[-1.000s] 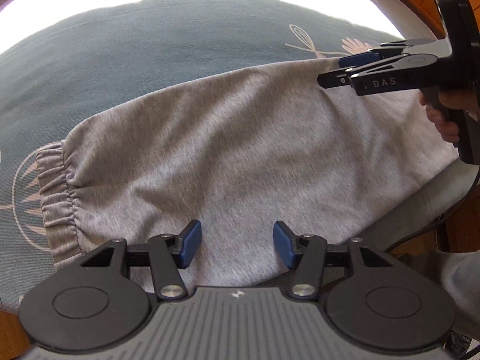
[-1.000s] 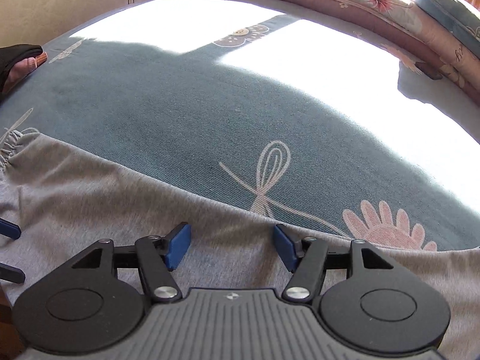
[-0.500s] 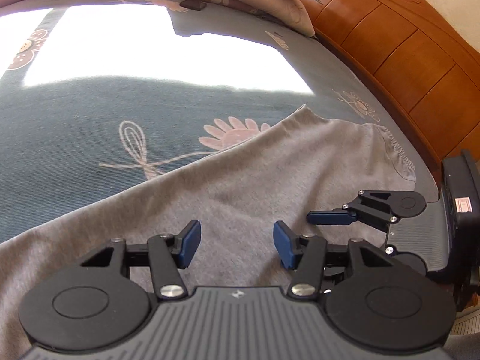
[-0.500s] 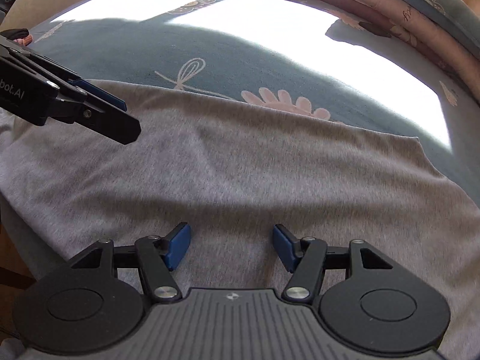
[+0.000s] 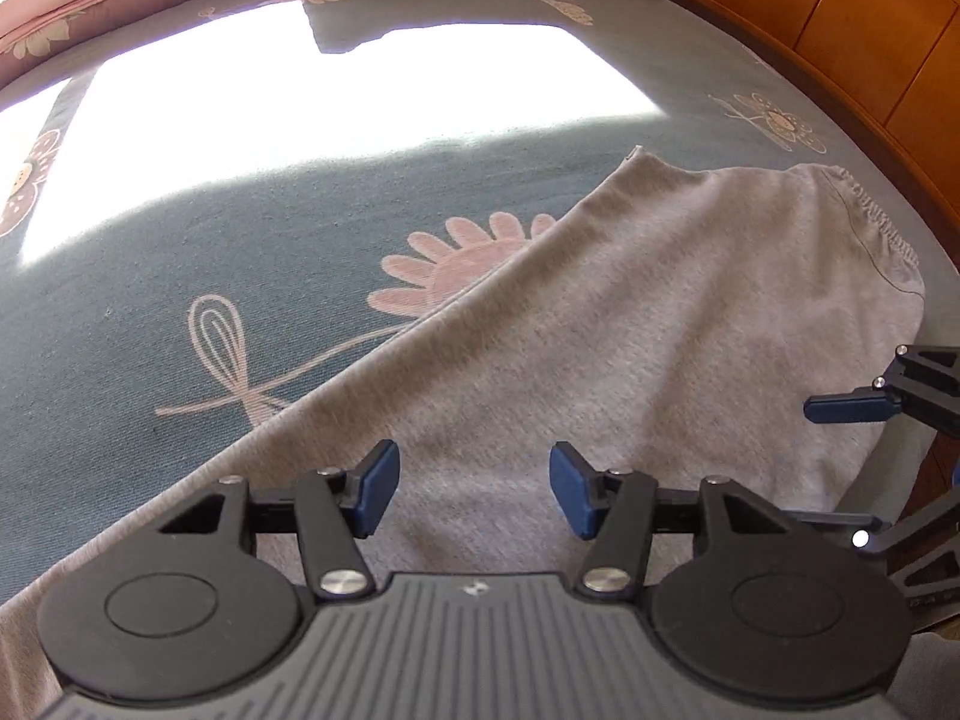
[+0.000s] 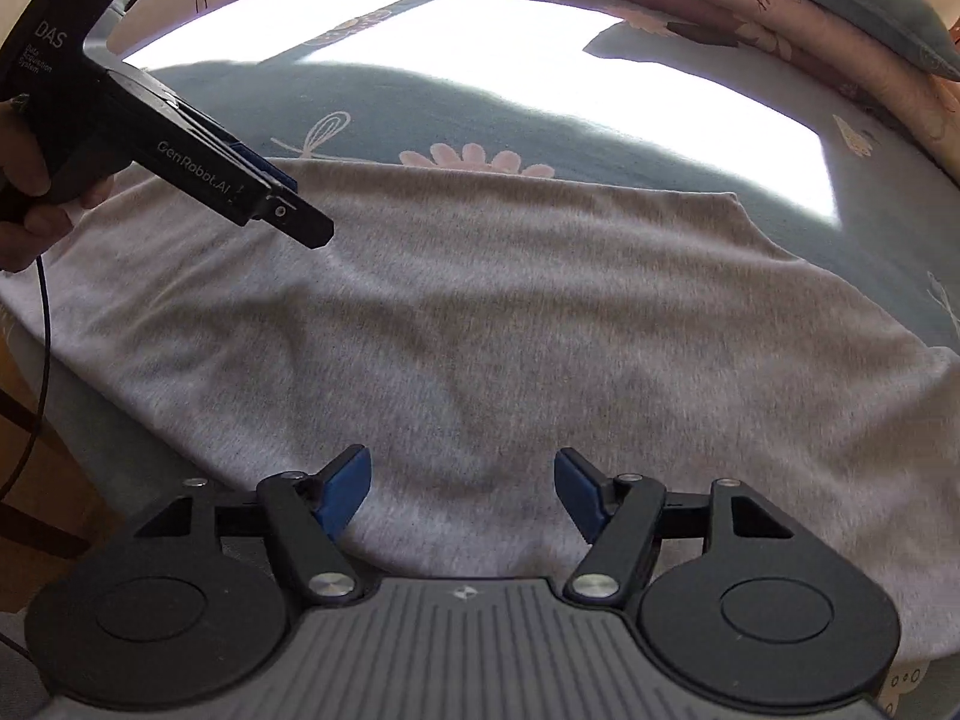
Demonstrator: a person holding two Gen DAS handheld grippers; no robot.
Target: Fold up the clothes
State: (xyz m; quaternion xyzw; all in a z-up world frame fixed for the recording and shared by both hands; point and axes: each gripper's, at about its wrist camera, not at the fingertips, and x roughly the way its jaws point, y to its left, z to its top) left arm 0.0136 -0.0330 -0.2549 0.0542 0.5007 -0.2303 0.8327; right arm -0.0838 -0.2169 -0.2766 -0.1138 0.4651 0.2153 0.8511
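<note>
- Two tools in all: the left tool (image 5: 468,491) and the right tool (image 6: 461,492), each a black ribbed body with two round discs and two blue pads on black hinged fingers
- Left tool: jaws opening, pads apart, nothing between them; it hangs over the near part of the grey garment (image 5: 630,324)
- Right tool: jaws opening too, pads apart and gripping nothing, with grey cloth below the gap
- In the right wrist view the left tool shows again at upper left, held by one hand (image 6: 30,192), with white lettering on its black side and a thin black cable hanging below it
- One garment, a soft heathered grey knit, lying flat on the bed (image 5: 180,300) close to its near edge, with shallow creases
- Its long axis runs along the bed's near edge; in the left wrist view it stretches from lower left to upper right, ending in one gathered elastic band (image 5: 870,216)
- The bed cover is a woven teal cloth with pale pink flower and dragonfly shapes; one bright sunlit patch lies beyond the garment
- Farthest: stacked pink and blue floral bedding (image 6: 780,6) along the far side, and a glossy orange-brown wooden board (image 5: 840,18) of curved panels at right
</note>
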